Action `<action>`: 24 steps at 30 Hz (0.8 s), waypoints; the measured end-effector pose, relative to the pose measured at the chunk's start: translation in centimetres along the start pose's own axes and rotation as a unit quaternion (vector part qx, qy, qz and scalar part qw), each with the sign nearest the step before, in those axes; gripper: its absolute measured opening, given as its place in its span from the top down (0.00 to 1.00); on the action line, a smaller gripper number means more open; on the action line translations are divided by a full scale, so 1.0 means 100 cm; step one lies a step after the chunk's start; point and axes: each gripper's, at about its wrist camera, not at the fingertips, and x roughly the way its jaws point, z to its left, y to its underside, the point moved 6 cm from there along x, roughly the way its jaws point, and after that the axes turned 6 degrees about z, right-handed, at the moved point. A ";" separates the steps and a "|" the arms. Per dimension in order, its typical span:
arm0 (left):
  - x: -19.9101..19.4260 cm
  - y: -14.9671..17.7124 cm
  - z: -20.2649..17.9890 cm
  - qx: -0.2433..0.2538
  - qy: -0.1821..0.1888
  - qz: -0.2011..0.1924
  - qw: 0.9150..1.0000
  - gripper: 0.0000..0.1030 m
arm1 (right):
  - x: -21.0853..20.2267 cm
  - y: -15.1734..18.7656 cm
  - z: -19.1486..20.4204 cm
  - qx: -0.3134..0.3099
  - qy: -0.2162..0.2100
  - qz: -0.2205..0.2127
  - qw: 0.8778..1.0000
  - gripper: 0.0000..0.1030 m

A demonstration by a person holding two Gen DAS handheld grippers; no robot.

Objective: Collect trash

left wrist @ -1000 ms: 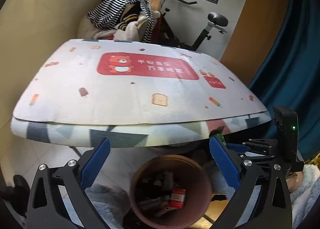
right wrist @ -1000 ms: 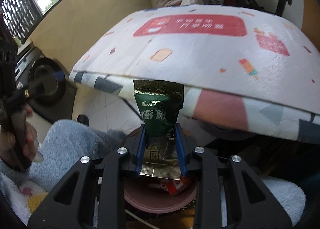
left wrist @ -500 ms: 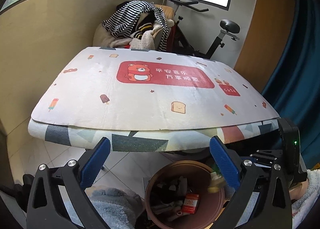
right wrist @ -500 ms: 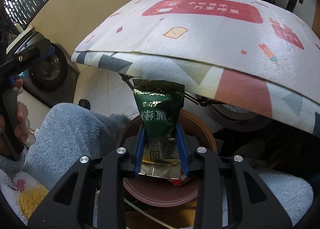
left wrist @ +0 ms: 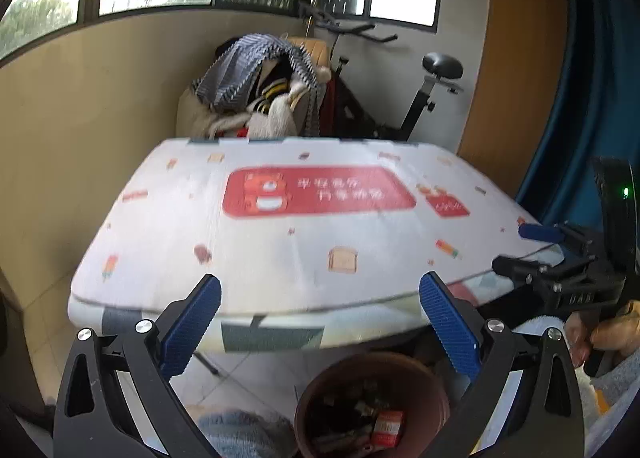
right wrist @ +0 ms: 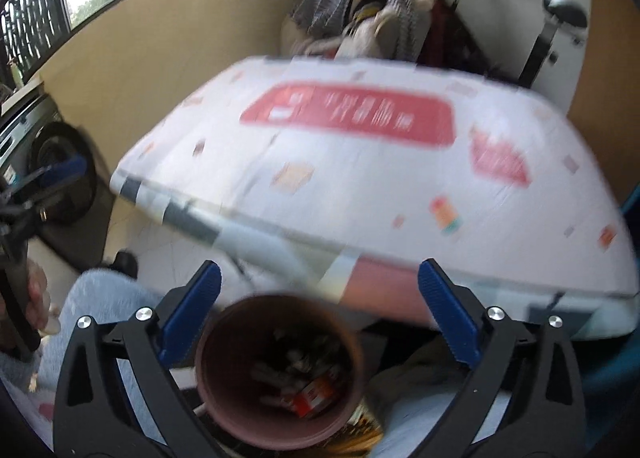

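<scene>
Green packet gone; right gripper empty above bin.

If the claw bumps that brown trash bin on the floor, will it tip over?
Probably not easily: the brown bin looks wide and squat. It may slide instead, since it appears light plastic holding only small wrappers.
</scene>
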 end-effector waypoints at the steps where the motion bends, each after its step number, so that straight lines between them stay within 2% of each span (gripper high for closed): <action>1: -0.003 -0.005 -0.001 0.001 0.001 -0.005 1.000 0.06 | -0.014 -0.010 -0.005 0.001 0.010 -0.018 1.000 0.06; 8: -0.027 -0.047 -0.016 0.025 -0.002 -0.051 0.998 0.06 | -0.056 -0.045 -0.025 0.008 0.042 -0.066 0.997 0.06; 13: -0.039 -0.065 -0.025 0.037 -0.003 -0.071 0.997 0.06 | -0.084 -0.072 -0.045 0.016 0.057 -0.093 0.994 0.06; 19: -0.048 -0.074 -0.031 0.042 -0.002 -0.086 0.995 0.06 | -0.112 -0.089 -0.061 0.020 0.068 -0.109 0.992 0.06; 24: -0.048 -0.075 -0.028 0.024 0.015 -0.083 0.996 0.06 | -0.127 -0.094 -0.065 0.024 0.072 -0.119 0.990 0.06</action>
